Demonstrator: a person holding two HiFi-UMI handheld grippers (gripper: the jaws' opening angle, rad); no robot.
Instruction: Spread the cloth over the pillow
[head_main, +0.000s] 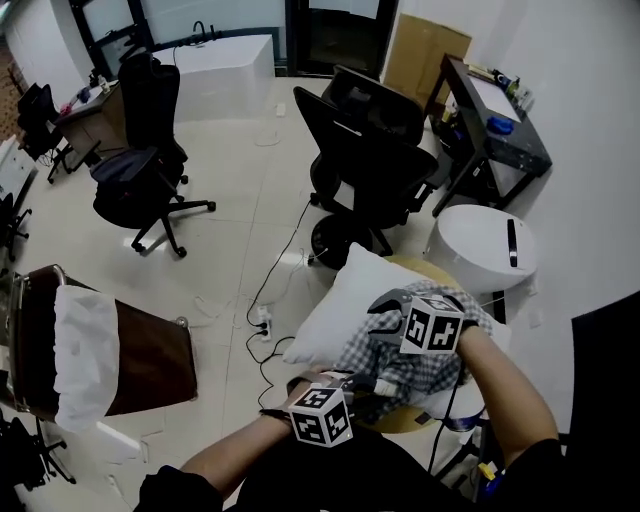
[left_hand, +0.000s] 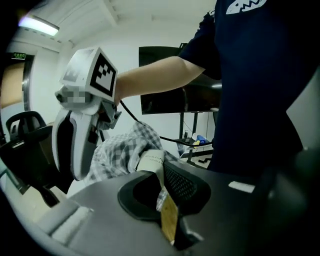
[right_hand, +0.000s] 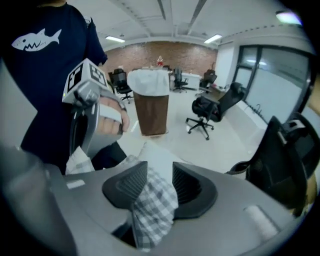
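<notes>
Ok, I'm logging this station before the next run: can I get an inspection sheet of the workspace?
Surface: round wooden top, mostly covered.
Job's things: white pillow; checked cloth bunched on it, not spread.
Clutter: nothing seen.
Grippers: left tongs shut on the cloth's edge; right tongs open, cloth between them.
Cables: cable and power strip on the floor.
Surroundings: office chairs, white drum, lined brown bin.

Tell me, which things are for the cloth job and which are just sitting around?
For the job: checked cloth, white pillow, left gripper, right gripper.
Just around: black office chairs, brown bin, white round container, floor power strip.
</notes>
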